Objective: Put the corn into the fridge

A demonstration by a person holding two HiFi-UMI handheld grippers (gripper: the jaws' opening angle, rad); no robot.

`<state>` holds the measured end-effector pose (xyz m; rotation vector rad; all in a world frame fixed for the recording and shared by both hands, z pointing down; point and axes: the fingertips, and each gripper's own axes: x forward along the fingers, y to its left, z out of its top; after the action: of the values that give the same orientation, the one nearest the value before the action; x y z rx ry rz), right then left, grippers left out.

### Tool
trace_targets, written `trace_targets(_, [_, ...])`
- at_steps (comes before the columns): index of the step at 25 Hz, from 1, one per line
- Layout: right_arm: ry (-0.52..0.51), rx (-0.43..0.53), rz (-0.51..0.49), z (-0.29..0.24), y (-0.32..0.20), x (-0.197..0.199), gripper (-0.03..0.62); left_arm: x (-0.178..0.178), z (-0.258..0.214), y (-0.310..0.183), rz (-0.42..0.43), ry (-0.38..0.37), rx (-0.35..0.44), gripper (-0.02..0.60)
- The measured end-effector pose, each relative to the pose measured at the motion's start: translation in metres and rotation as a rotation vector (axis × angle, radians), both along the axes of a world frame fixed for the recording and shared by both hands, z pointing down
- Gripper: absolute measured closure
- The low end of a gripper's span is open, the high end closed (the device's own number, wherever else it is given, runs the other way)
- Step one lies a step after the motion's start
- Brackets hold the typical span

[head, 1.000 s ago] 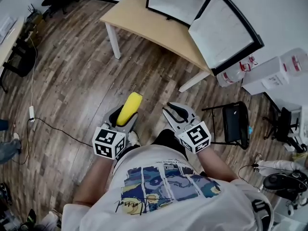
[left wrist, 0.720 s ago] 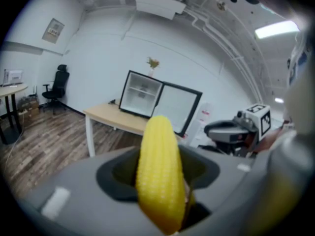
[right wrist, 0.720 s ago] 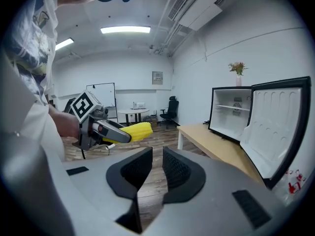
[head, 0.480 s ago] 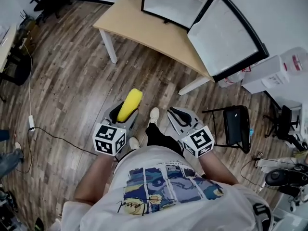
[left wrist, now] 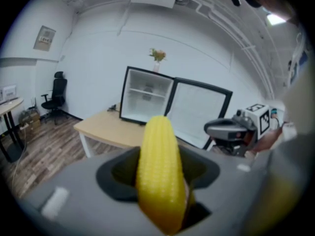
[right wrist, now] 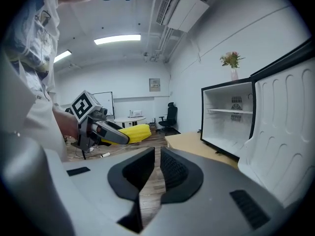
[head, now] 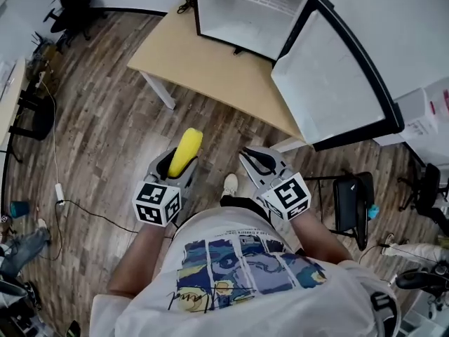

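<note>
Over the last second the white, black-framed mini fridge (head: 245,12) and the pale wooden counter (head: 203,65) under it draw nearer in the head view. Both grippers keep their place in front of our body, so we are walking the load across the plank floor (head: 105,132), not yet reaching. For the task, the carry is under way but the placing is not. The fridge door (head: 330,83) already stands swung wide to the right, so we judge the way in is free. The left gripper (head: 175,167) has its jaws clamped on the bright yellow cob of corn (head: 185,148), gripped near its lower end. Most of its length juts forward past the jaws toward the fridge. The right gripper (head: 258,161) is empty, its jaws drawn almost together with only a sliver between them. The corn is husk-free, with neat kernel rows, a blunt rounded tip and an even sheen. It reads as firm, likely a plastic model. It is well short of the counter.
</note>
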<state>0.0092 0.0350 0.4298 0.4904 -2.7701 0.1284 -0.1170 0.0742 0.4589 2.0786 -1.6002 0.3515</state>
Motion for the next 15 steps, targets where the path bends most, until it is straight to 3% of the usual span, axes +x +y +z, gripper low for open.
trace_targets(6, [0.008, -0.015, 0.013, 0.012, -0.056, 0.028, 0.559, 0.011, -0.001, -0.086, -0.004, -0.029, 0.009, 0.336])
trace_targets(15, [-0.024, -0.066, 0.136, 0.018, -0.104, 0.05, 0.56, -0.007, 0.012, -0.194, 0.009, -0.063, 0.006, 0.336])
